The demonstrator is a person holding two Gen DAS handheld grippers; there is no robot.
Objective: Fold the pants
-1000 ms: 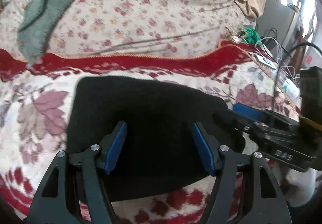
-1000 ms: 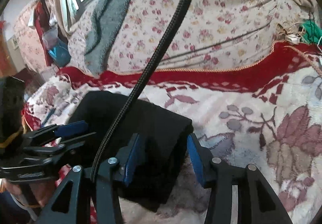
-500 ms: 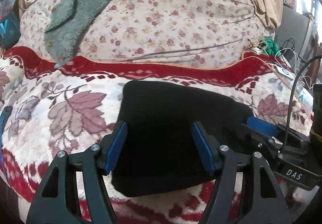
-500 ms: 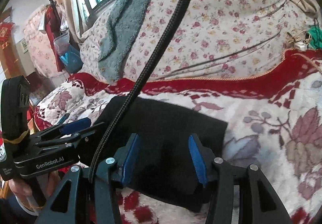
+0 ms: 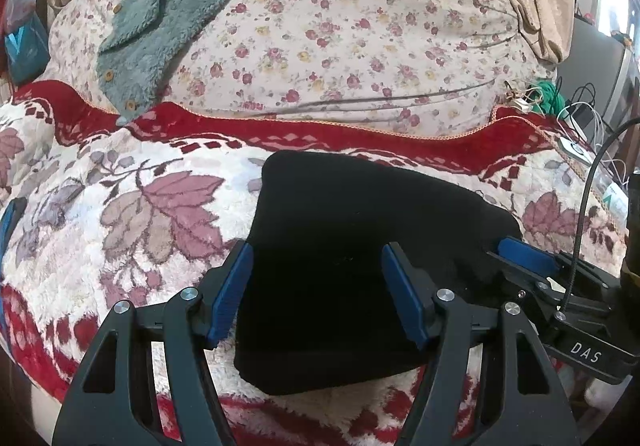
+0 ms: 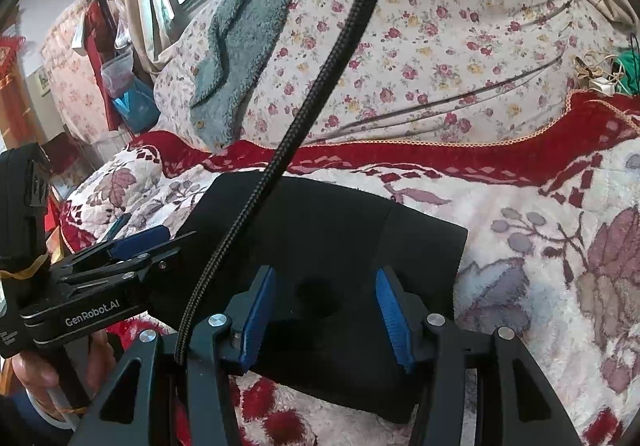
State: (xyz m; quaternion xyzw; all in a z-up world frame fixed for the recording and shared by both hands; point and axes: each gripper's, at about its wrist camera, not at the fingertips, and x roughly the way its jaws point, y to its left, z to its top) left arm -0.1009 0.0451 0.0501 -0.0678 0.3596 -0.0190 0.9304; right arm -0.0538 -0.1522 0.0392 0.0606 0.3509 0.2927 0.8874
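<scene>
The black pants (image 5: 352, 238) lie folded into a compact rectangle on a fleecy blanket (image 5: 132, 213) with leaf prints and a red border. My left gripper (image 5: 316, 258) hovers open over the near left part of the pants, its blue pads apart and touching nothing. In the right wrist view the pants (image 6: 320, 230) lie under my right gripper (image 6: 324, 278). Its jaws are still opening a little, and the pads stand off the cloth. Each gripper shows in the other's view: the right gripper (image 5: 524, 250) and the left gripper (image 6: 136, 242), held by a hand (image 6: 32, 370).
A flowered duvet heap (image 5: 340, 25) rises behind the pants, with a grey-green fleece garment (image 5: 180, 5) draped on it. Cables and a green bundle (image 5: 552, 97) lie at the far right. A black braided cable (image 6: 320, 85) crosses the right wrist view. The bed's edge runs along the near side.
Both grippers have drawn back from the pants, which now show as a whole folded block. The left wrist view has swung, showing more blanket at left. The right jaws stand slightly wider.
</scene>
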